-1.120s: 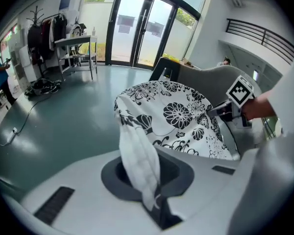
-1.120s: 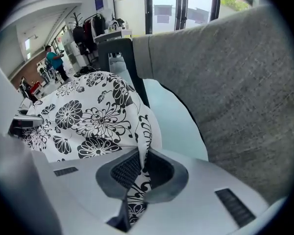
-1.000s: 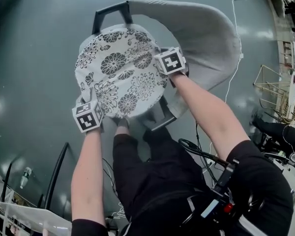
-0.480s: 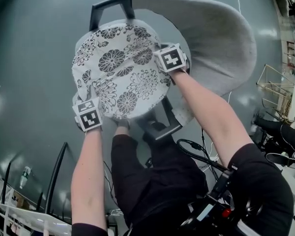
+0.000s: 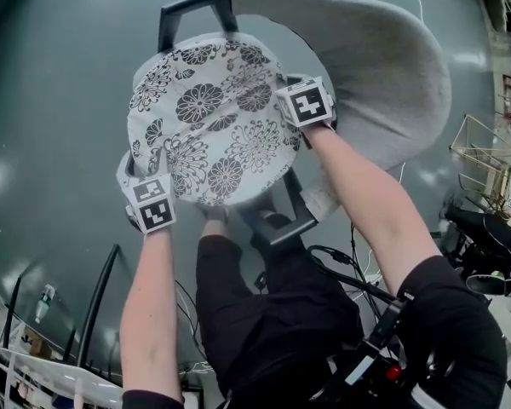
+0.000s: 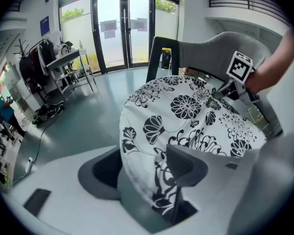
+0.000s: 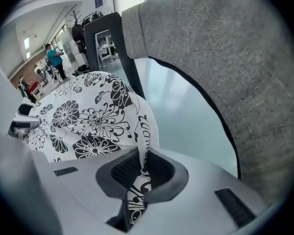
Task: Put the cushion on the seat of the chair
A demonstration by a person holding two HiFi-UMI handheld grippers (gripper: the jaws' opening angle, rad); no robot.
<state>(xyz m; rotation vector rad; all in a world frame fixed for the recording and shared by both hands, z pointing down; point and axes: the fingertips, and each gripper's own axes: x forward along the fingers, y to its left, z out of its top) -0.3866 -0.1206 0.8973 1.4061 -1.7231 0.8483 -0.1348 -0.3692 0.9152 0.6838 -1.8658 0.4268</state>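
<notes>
The round white cushion with black flowers lies over the seat of the chair, whose grey backrest curves round its far right side. My left gripper is at the cushion's near left edge. Its jaws are opening and stand wide, with the cushion's rim loose between them. The left gripper no longer pinches it. At the right edge my right gripper is shut on the cushion. In the right gripper view a fold of the cushion is clamped between the pads, beside the backrest.
The chair's black frame sticks out behind the cushion. The person's legs in black trousers stand close in front of the seat. Cables lie on the grey floor, and a wire rack is at the right.
The left gripper's jaws have come apart and let go of the cushion's rim. Both grippers and the cushion have sunk a little toward the seat.
</notes>
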